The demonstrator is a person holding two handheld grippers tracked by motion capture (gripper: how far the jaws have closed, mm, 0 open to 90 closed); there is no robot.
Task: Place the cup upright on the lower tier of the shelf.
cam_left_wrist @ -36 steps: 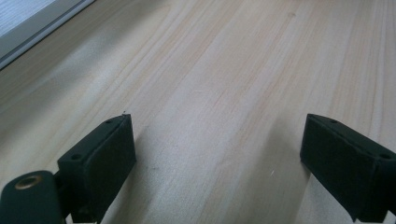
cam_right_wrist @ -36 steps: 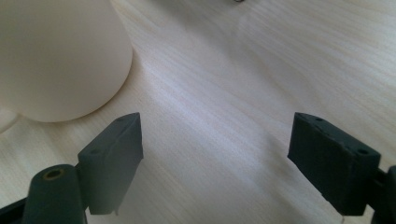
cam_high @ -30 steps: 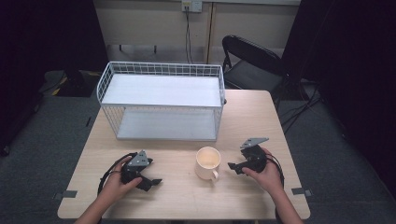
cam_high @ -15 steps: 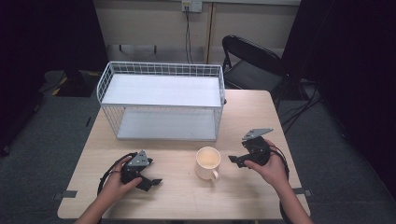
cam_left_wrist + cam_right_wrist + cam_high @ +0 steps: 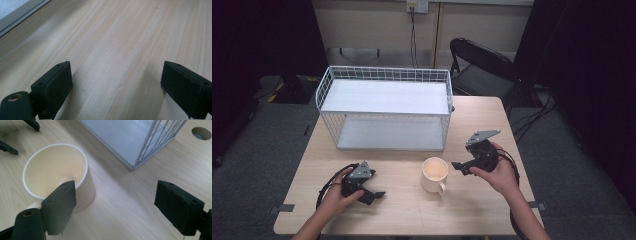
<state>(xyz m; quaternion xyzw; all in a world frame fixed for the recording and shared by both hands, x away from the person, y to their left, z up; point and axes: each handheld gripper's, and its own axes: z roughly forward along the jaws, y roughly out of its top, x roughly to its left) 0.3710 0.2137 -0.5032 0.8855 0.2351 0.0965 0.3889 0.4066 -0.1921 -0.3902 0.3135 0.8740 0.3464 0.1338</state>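
Since the cream mug (image 5: 434, 173) stands upright at lower centre of the high view, rim just beside the wide-open right gripper (image 5: 460, 166), I'd square those jaws around its wall (handle toward the person), while the left gripper (image 5: 373, 194), also agape, idles on the table (image 5: 412, 210).

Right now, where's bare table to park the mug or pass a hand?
Free: the strip between the wire rack and the mug, the near edge between both hands, and the table corner right of the rack. Crowded: around the mug, where the open right gripper hovers close. The left gripper sits front left.
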